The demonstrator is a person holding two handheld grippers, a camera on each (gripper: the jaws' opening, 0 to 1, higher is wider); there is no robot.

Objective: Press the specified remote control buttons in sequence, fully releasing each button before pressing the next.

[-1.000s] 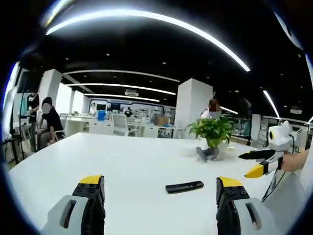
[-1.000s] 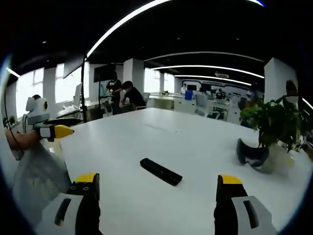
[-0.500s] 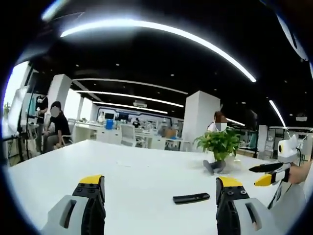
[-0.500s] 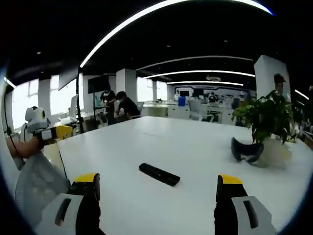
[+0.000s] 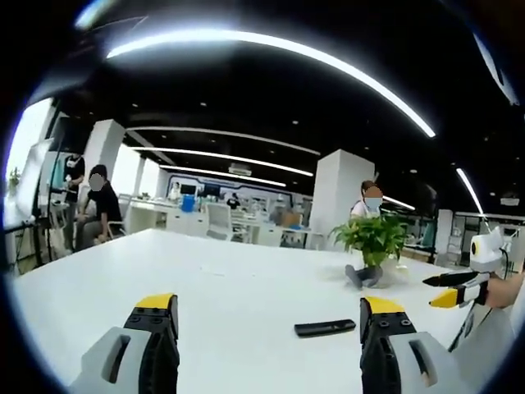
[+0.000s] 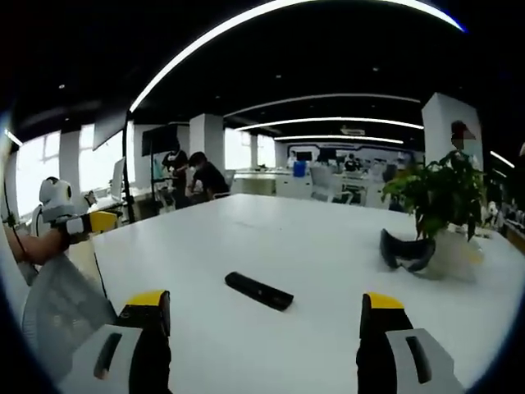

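1. Nearest us, our left tongs [image 5: 268,316] stand released with nothing between the jaws, held above the white table [image 5: 205,287]; our right tongs [image 6: 260,312] are likewise spread wide and empty.
2. Just past the jaws lies the remote control [image 6: 258,290] — a slim black bar flat on the table, apart from both tongs, and in the left gripper view it sits low and right of centre [image 5: 325,327].
3. We judge the task barely begun: neither pair of tongs touches the remote, so no press is under way, and whether any button has been pressed we cannot tell — the whole sequence may remain.
4. Further off, a potted plant [image 6: 439,197] stands on the table with a dark curved object [image 6: 402,250] beside it.
5. Farthest, people sit at desks in the office behind.
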